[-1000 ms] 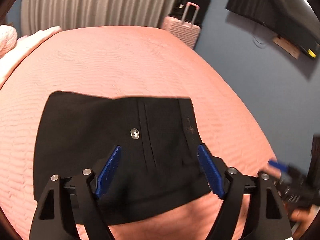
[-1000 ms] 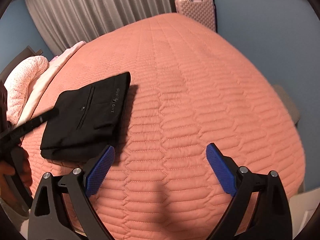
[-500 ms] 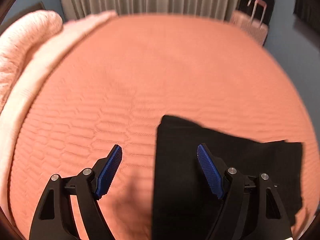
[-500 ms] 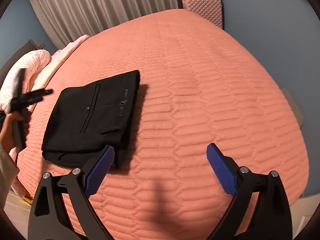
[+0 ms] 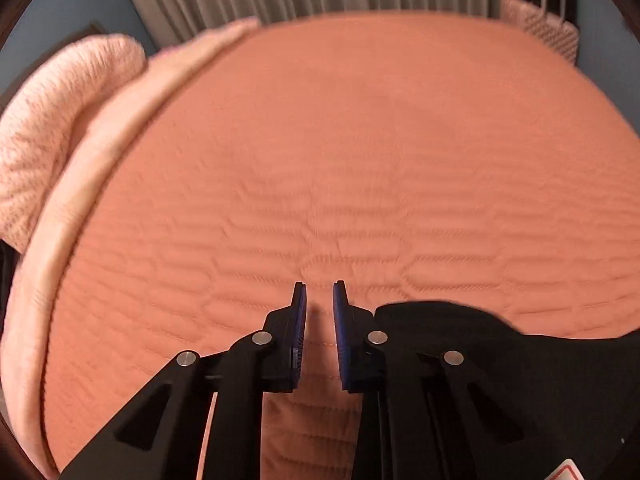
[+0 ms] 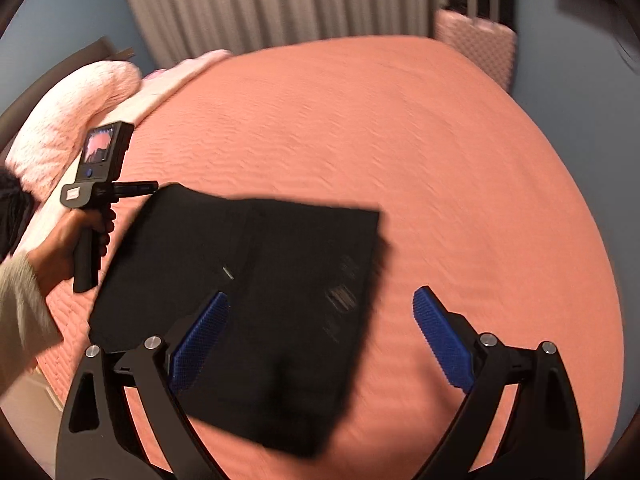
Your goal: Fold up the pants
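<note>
Black pants [image 6: 280, 280], folded into a flat rectangle, lie on the salmon quilted bedspread [image 6: 460, 160]. My right gripper [image 6: 320, 296] hangs over them, open, with its left pad above the cloth and its right pad above bare quilt. In the left wrist view only a corner of the pants [image 5: 460, 320] shows, at the lower right beside the fingers. My left gripper [image 5: 319, 292] is closing: a narrow gap stays between the pads, with only quilt behind it and nothing in it. In the right wrist view a hand [image 6: 72, 240] holds the left gripper [image 6: 154, 187] just past the pants' far left corner.
A fluffy pink blanket [image 5: 52, 120] and a pale pink pillow edge [image 5: 120, 128] lie along the bed's left side. Grey curtains [image 6: 260, 4] hang behind the bed. A pink suitcase [image 6: 476, 44] stands at the far right corner by the blue wall.
My left gripper swung left off the pants, which slid to the view's lower right, and its jaws narrowed from wide to a slit. My right gripper moved left until it hung over the pants.
</note>
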The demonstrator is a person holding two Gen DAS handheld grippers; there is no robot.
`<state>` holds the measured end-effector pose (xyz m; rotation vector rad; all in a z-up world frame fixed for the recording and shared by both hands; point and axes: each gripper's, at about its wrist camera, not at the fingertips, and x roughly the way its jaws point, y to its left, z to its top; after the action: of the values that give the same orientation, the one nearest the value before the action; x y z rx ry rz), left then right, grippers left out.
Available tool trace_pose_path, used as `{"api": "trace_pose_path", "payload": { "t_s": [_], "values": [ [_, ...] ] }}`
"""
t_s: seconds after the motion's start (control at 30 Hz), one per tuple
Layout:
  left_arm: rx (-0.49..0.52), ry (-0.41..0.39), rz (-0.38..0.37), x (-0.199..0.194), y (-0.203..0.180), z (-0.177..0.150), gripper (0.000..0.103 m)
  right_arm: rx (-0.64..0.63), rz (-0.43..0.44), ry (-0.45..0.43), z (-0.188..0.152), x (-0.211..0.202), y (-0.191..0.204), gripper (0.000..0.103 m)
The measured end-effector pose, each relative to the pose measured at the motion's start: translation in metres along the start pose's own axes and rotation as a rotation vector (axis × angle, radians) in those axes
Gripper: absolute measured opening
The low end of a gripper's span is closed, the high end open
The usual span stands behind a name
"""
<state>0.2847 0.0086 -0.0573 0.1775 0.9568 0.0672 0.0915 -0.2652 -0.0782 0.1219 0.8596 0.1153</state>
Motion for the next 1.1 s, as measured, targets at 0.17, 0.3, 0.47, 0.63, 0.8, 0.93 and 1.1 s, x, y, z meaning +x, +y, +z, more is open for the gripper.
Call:
{"api": "trace_pose_path", "payload": {
  "t_s": [0.17, 0.3, 0.47, 0.63, 0.8, 0.93, 1.1],
  "values": [
    [0.099, -0.035, -0.170, -0.038, -0.029, -0.017, 0.017, -0.158, 0.121, 0.097, 0.026, 0.073, 0.039, 0.065],
    [0.258, 0.025, -0.036, 0.012, -0.056, -0.026, 0.024, -0.149, 0.110, 0.170, 0.043, 0.121, 0.013, 0.029],
    [0.080, 0.129, 0.022, 0.044, -0.016, -0.006, 0.025, 0.031, -0.011, 0.103, 0.065, 0.093, -0.040, 0.028],
    [0.027, 0.034, -0.179, -0.041, 0.036, -0.058, 0.055, 0.133, 0.051, 0.106, -0.012, 0.030, -0.076, 0.098],
    [0.062, 0.102, -0.271, -0.077, 0.026, -0.139, 0.063, 0.245, 0.173, 0.192, -0.074, 0.023, -0.084, 0.098],
    [-0.091, 0.105, -0.254, -0.082, 0.025, -0.153, 0.064, 0.283, 0.244, 0.172, -0.075, 0.027, -0.075, 0.096],
    [-0.298, 0.187, -0.449, -0.082, 0.044, -0.165, 0.073, 0.276, 0.263, 0.186, -0.071, 0.044, -0.051, 0.095]
  ]
}}
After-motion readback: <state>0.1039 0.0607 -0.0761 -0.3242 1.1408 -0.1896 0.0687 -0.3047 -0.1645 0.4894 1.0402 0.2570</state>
